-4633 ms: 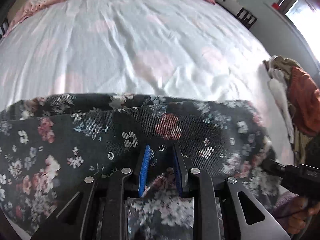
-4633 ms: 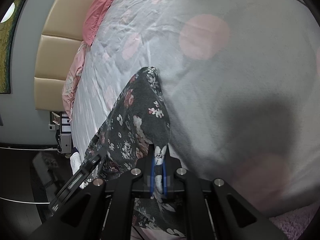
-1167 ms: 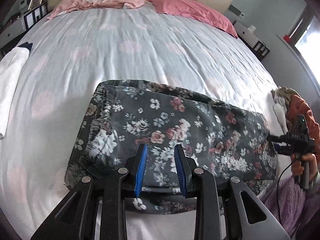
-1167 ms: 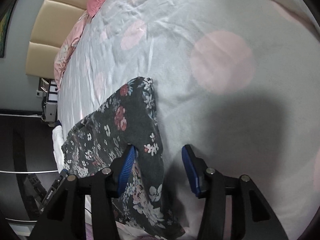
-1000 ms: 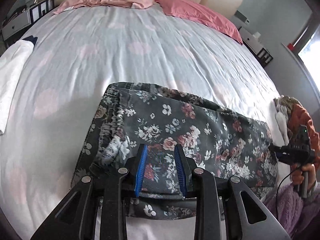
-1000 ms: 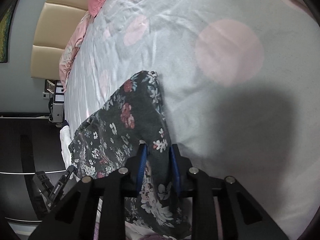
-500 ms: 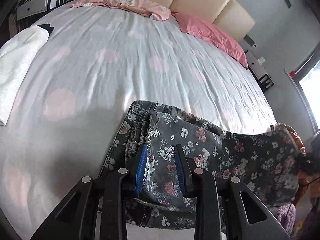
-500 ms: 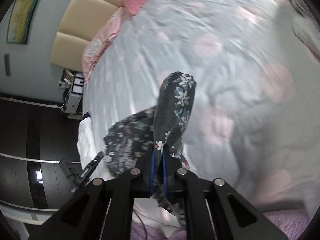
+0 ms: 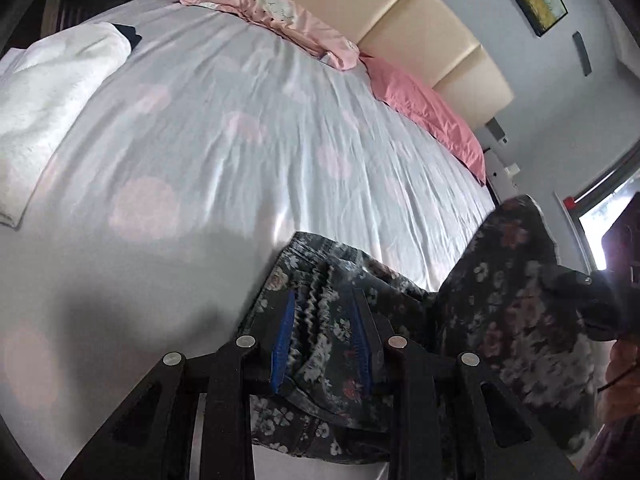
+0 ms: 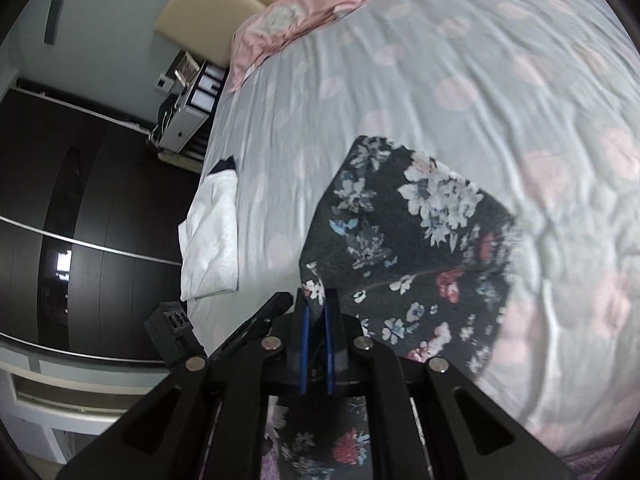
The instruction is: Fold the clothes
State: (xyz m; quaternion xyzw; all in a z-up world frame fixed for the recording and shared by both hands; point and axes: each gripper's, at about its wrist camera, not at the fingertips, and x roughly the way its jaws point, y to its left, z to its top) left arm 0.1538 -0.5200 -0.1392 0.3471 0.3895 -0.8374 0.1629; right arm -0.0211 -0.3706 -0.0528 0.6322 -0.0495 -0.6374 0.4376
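Note:
A dark floral garment lies at the near edge of the bed, its gathered elastic waistband toward the left. My left gripper is open over that waistband, and the bunched fabric sits between its blue pads. My right gripper is shut on the garment's other end. It holds that end up off the sheet, so the cloth hangs as a raised flap. In the left wrist view the flap stands at the right, pinched by the right gripper, with a hand below it.
The bed sheet is white with pale pink dots. A folded white cloth lies at the bed's left edge. Pink pillows rest against a beige headboard. A dark wardrobe and a nightstand stand beside the bed.
My right gripper shut on the garment's right end, then lifted it off the sheet and carried it toward the left gripper. My left gripper slid left along the garment to the waistband.

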